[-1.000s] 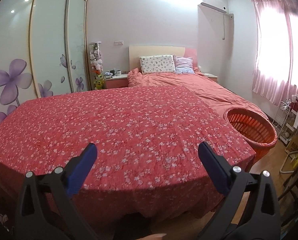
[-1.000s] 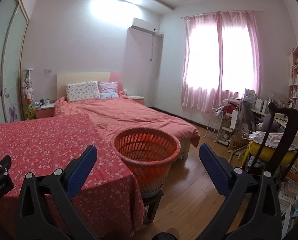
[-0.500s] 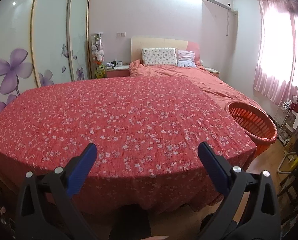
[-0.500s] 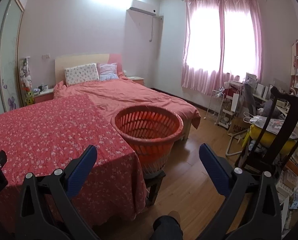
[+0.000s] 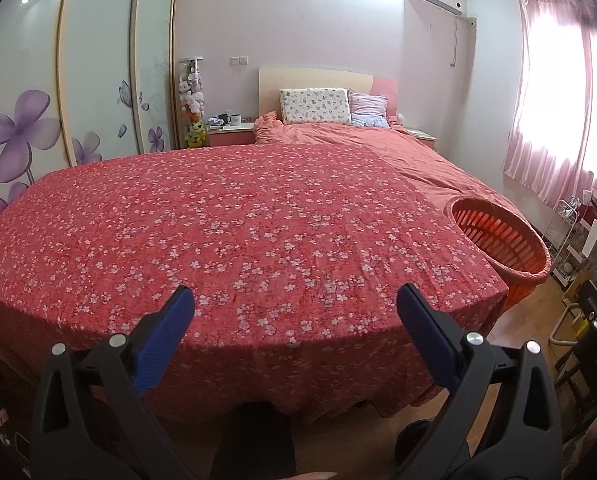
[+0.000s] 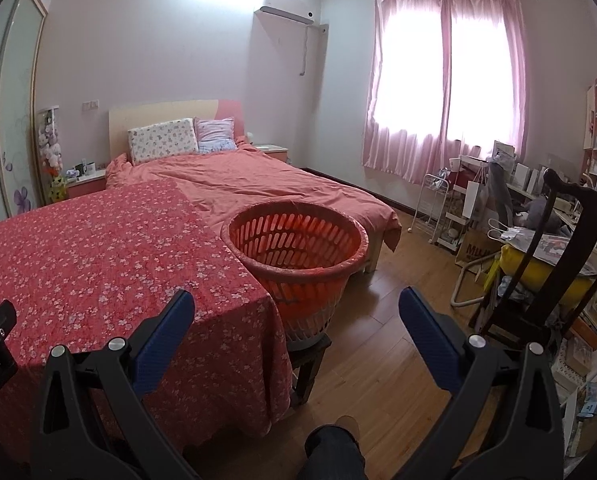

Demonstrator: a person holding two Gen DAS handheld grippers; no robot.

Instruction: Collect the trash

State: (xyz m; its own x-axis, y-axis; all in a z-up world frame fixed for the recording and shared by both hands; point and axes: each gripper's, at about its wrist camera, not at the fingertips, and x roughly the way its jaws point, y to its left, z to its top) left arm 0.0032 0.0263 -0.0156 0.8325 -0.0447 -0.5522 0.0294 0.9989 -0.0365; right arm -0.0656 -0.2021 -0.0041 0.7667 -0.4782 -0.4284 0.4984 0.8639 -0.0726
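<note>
An orange slotted plastic basket (image 6: 296,240) stands on a small dark stool at the right edge of a table covered with a red floral cloth (image 5: 238,232); it also shows at the right of the left wrist view (image 5: 502,240). Its inside looks empty. No trash shows on the cloth. My left gripper (image 5: 296,308) is open and empty, held over the table's near edge. My right gripper (image 6: 296,308) is open and empty, held in front of the basket, above the table's corner and the floor.
A bed with a pink cover (image 6: 258,180) lies behind the table. A wardrobe with flower doors (image 5: 78,80) stands at the left. A dark wooden chair (image 6: 558,248), a white wire rack (image 6: 434,208) and a cluttered desk stand at the right on the wooden floor (image 6: 390,340).
Both grippers have pulled back and risen a little, so the table and basket sit lower and farther in view. Both stay open and empty.
</note>
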